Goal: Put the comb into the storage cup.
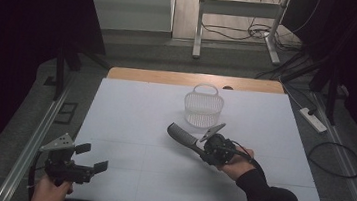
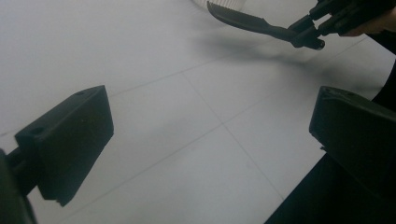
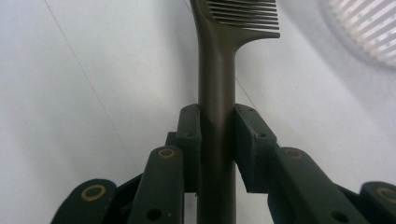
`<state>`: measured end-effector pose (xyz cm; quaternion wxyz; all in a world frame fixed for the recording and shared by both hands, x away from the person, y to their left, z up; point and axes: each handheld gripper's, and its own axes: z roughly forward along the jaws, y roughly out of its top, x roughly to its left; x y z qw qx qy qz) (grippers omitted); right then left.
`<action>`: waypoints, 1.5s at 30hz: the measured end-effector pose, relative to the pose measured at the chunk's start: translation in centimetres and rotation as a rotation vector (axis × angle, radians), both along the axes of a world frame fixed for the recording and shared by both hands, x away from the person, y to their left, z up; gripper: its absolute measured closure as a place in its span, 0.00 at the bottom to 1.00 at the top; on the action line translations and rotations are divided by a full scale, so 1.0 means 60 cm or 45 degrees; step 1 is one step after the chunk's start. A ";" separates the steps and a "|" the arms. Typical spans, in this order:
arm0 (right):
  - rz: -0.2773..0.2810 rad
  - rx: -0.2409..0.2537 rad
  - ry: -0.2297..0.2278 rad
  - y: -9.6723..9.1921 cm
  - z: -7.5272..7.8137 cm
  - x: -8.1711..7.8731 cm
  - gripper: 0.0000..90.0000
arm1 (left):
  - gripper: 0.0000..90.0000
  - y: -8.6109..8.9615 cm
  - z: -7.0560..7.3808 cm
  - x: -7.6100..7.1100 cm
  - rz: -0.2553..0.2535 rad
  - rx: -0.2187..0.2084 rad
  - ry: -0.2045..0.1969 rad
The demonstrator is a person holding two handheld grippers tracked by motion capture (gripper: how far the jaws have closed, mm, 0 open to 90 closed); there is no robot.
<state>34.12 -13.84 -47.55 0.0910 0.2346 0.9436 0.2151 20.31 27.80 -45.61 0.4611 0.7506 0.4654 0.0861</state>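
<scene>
A dark comb (image 1: 182,134) is held by its handle above the white table top, its toothed end pointing left and away. My right gripper (image 1: 210,151) is shut on that handle; in the right gripper view both pads press the comb (image 3: 217,84) from either side. A white plastic basket (image 1: 203,107) with a handle stands just beyond the comb, and its ribbed wall (image 3: 369,28) shows at the top right. My left gripper (image 1: 91,157) sits near the table's front left corner, jaws wide apart with nothing between them. From there the comb (image 2: 243,21) appears at the top.
The white sheet (image 1: 129,120) covers most of a wooden table whose far edge (image 1: 169,77) is bare. A metal rail (image 1: 31,140) runs along the left side. Cables and a power strip (image 1: 312,119) lie on the floor to the right.
</scene>
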 end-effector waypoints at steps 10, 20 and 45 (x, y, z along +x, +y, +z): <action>0.033 0.095 -0.080 -0.011 0.024 -0.017 0.81 | 0.00 -0.030 0.021 0.033 -0.012 0.044 -0.032; 0.054 0.159 -0.161 -0.023 0.040 -0.033 0.81 | 0.00 -0.061 0.038 0.076 -0.068 0.044 -0.058; 0.060 0.283 -0.268 -0.046 0.064 -0.056 0.81 | 0.00 -0.147 0.073 0.177 -0.206 -0.047 -0.065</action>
